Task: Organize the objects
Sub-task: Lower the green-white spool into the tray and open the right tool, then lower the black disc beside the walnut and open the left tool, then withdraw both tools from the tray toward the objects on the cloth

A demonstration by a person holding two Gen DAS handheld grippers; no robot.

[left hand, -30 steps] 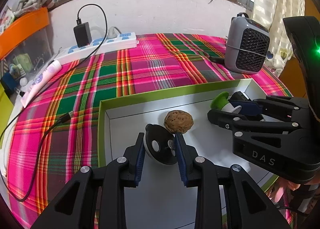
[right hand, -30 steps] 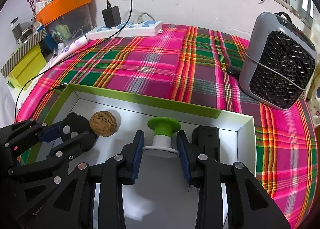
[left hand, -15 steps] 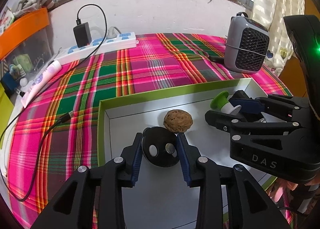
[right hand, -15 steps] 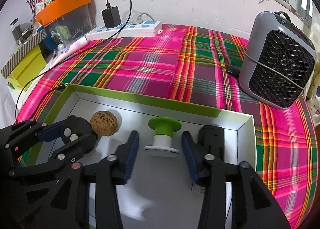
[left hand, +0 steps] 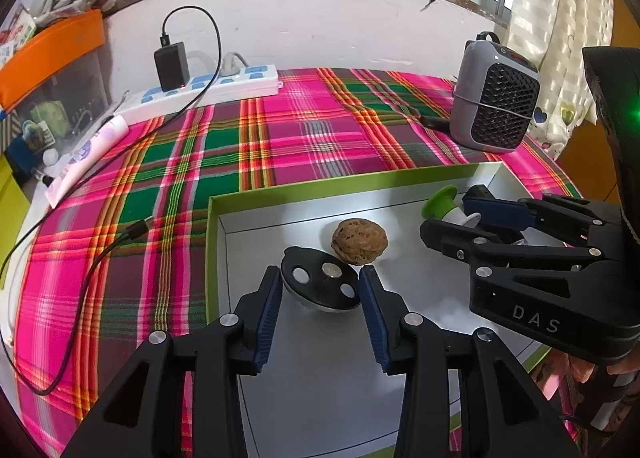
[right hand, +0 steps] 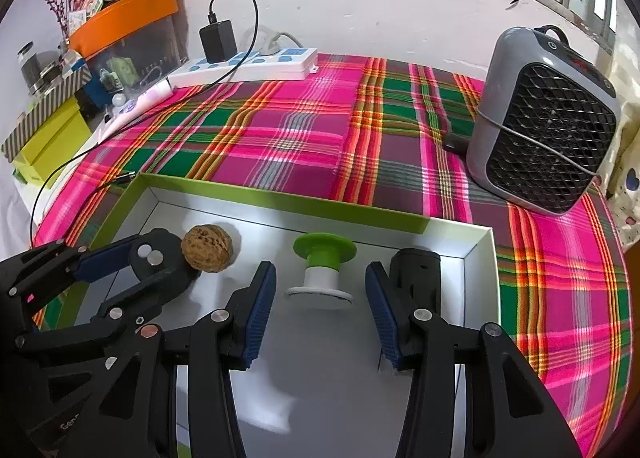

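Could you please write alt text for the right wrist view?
The right gripper, open, frames a green-topped spool standing in a green-edged tray on a plaid cloth. A walnut lies left, a black cylinder right.

My left gripper and right gripper are matt black plastic with ribbed blue rubbery pads and shiny metal screws. The green-rimmed cardboard tray has a smooth white matt floor. The brown walnut is rough and wrinkled. The round black disc looks matt, with shiny metal studs. The green-topped white spool is smooth plastic. The pink-and-green plaid tablecloth is woven fabric.
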